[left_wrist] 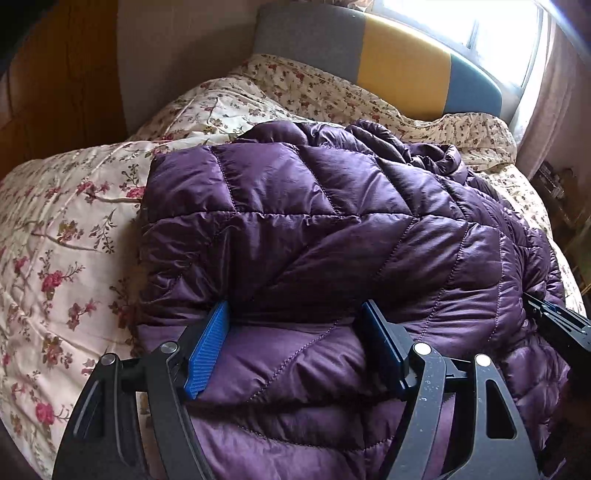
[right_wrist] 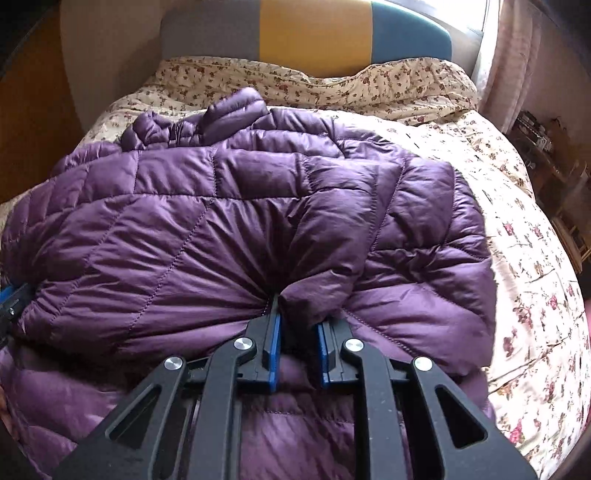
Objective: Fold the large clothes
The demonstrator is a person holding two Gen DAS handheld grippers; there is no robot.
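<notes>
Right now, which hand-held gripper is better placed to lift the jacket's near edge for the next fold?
Right. The right hand-held gripper has puckered purple jacket fabric gathered between its narrowly spaced fingers. The left hand-held gripper stands wide open, fingers merely straddling the puffy edge on the floral bedspread.

Floral bedspread, grey-yellow-blue headboard, bright window, wooden wardrobe at left.

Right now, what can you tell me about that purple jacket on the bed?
The jacket is a puffy, shiny purple quilted one, stitched in slanting panels, and looks like down-filled nylon. It lies on the floral quilt, its near part doubled over the rest, collar bunched at the far end toward the headboard. The left gripper presses wide open against its near fold; the right gripper has narrower jaws where fabric puckers, though an actual pinch is unclear.
</notes>
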